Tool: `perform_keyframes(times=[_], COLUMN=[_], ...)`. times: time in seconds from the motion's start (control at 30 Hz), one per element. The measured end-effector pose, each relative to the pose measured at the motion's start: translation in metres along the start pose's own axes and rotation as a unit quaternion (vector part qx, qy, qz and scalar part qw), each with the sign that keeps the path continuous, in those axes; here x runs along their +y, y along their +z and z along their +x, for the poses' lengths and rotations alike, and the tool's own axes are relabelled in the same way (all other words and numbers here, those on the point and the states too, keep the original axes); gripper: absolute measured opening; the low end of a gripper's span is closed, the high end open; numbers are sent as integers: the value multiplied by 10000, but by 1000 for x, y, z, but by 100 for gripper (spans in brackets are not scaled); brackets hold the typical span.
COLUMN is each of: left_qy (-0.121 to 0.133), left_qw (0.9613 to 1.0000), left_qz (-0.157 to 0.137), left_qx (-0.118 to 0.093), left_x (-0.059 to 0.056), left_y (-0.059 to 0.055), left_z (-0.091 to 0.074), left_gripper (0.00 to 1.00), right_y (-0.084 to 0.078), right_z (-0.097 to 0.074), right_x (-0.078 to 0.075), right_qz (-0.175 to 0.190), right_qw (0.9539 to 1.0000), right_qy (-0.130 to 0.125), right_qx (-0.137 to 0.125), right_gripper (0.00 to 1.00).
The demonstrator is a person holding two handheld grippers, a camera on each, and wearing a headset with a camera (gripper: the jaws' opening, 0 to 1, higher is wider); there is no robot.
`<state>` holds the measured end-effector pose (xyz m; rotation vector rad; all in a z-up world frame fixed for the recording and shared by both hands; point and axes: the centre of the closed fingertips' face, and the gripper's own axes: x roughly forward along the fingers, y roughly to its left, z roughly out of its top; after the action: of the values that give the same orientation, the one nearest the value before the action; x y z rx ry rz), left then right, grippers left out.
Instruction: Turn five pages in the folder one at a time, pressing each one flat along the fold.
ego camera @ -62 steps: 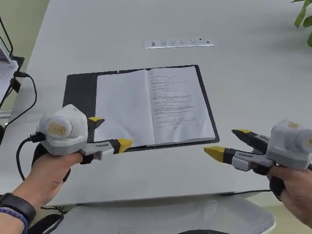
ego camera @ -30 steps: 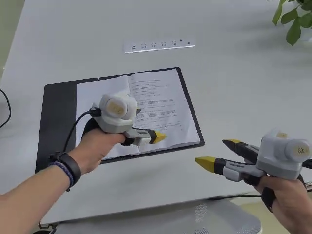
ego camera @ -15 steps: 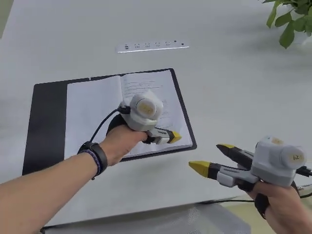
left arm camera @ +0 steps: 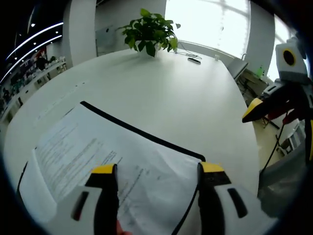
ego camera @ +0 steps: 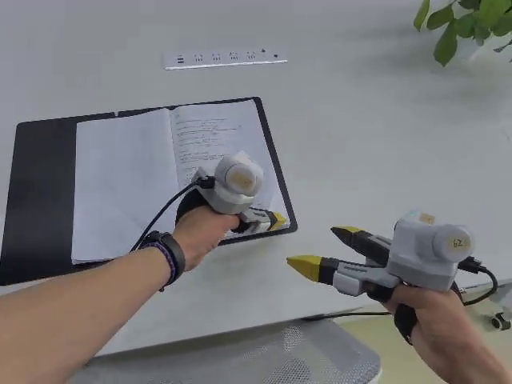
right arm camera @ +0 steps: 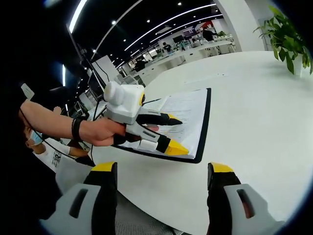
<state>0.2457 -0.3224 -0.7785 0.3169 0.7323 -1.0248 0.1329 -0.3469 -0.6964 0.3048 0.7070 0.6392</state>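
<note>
1. The left hand (ego camera: 202, 230) comes in from the near left with the forearm stretched out across the table (ego camera: 368, 128). It holds the left gripper (ego camera: 270, 219) low, with its tips aimed off to the person's right.
2. That gripper's jaws stand apart. The near right corner of the printed page (left arm camera: 83, 147) lies beneath and between them. I cannot tell whether they touch the paper.
3. The right hand (ego camera: 436, 320) waits off the table's near edge, with the right gripper (ego camera: 324, 250) roughly level and its jaws spread wide on nothing.
4. The folder (ego camera: 40, 200) lies open and flat under the left gripper, ahead and to the left of the right gripper's tips.
5. The folder's fold runs away from the person toward the power strip (ego camera: 224, 58), and the open spread is longer from side to side.
6. A blank page (ego camera: 120, 184) lies to the left of the fold and the printed page to the right, with the tops of its lines at the far end.
7. A plant (ego camera: 468, 24) stands well beyond the right gripper.
</note>
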Motion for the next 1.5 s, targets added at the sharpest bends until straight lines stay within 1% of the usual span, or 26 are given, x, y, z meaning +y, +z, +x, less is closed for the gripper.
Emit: perform_keyframes(times=[0.07, 0.13, 0.27, 0.4, 0.47, 0.53, 0.7, 0.9, 1.13, 1.3, 1.33, 1.5], left_qy=[79, 98, 108, 111, 123, 136, 150, 138, 134, 180, 178, 110], left_qw=[9999, 9998, 9997, 9997, 9995, 9992, 9989, 9987, 9987, 9989, 9989, 9992], left_qz=[128, 171, 199, 203, 257, 353, 386, 422, 401, 283, 294, 101], left_qx=[35, 25, -63, -92, -100, -110, -218, -260, -272, -317, -313, -362], left_x=[1, 2, 5, 8, 9, 8, 9, 10, 10, 17, 16, 13], left_y=[-2, -3, -3, -2, -2, -3, -4, -3, -3, -2, -2, 0], left_z=[1, 1, 0, 0, -1, -1, -1, -1, -1, -2, -2, -5], left_gripper=[65, 64, 62, 59, 57, 56, 56, 54, 53, 47, 47, 47], right_y=[0, -1, -1, 1, 2, 3, 6, 9, 12, 13, 12, 9], right_z=[1, 2, 5, 7, 8, 10, 12, 15, 18, 16, 16, 15], right_x=[1, 0, -1, 0, -1, -2, -2, -4, -6, -7, -7, -10], right_qz=[-1, -10, 3, -9, 3, -3, -22, -21, -30, 3, 15, 55], right_qw=[10000, 10000, 10000, 9999, 9999, 9999, 9999, 9998, 9998, 9998, 9998, 9998], right_qy=[19, 31, 68, 100, 106, 110, 141, 170, 194, 191, 188, 168], right_qx=[13, 36, 59, 66, 52, 52, 54, 31, 7, -46, -38, -22], right_gripper=[75, 75, 74, 73, 73, 72, 71, 70, 69, 68, 68, 67])
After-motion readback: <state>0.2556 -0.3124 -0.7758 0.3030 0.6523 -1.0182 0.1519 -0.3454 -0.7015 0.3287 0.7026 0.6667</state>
